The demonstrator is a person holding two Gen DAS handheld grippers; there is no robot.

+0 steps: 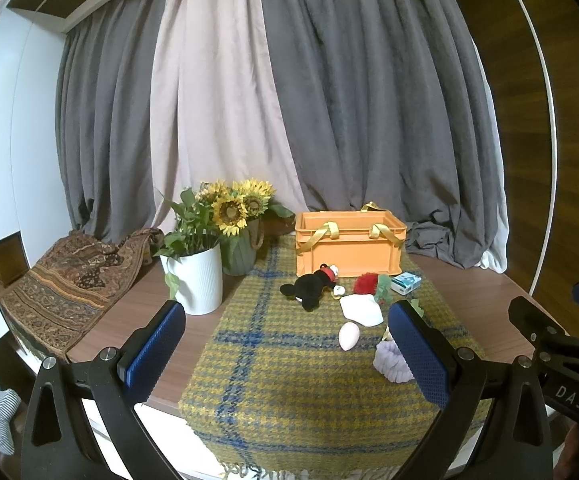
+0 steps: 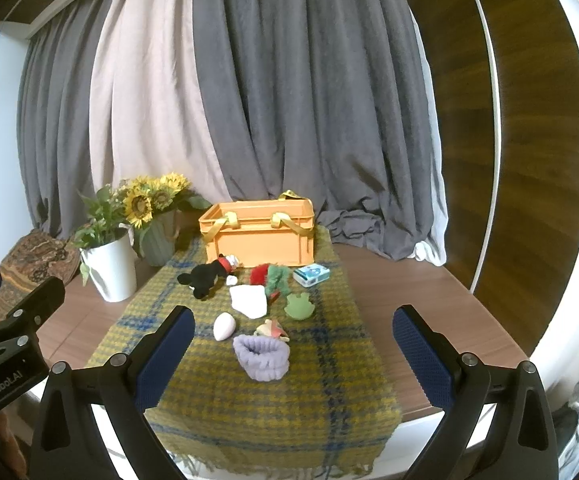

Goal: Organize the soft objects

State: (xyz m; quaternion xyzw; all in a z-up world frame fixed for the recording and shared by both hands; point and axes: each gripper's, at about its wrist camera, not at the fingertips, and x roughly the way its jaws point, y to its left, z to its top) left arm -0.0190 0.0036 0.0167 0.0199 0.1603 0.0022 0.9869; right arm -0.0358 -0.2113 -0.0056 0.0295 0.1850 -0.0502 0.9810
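Several soft things lie on a yellow-and-blue plaid cloth that runs down the middle of a wooden table and hangs over its near edge. At the cloth's far end stands an orange crate with yellow strap handles, open at the top, against grey curtains. In front of the crate, from the larger to the smaller: a black plush toy with a red collar, lying on its side; a lilac knitted pouch, nearest the camera; a white folded cloth; a red-and-green fuzzy toy; a tissue pack; a green frog shape; a pale pink egg.

Bare wood lies open to the right of the cloth. On the left a white pot and sunflowers crowd the cloth's edge.

The left gripper and right gripper hang over the near edge, jaws spread wide, nothing between them.
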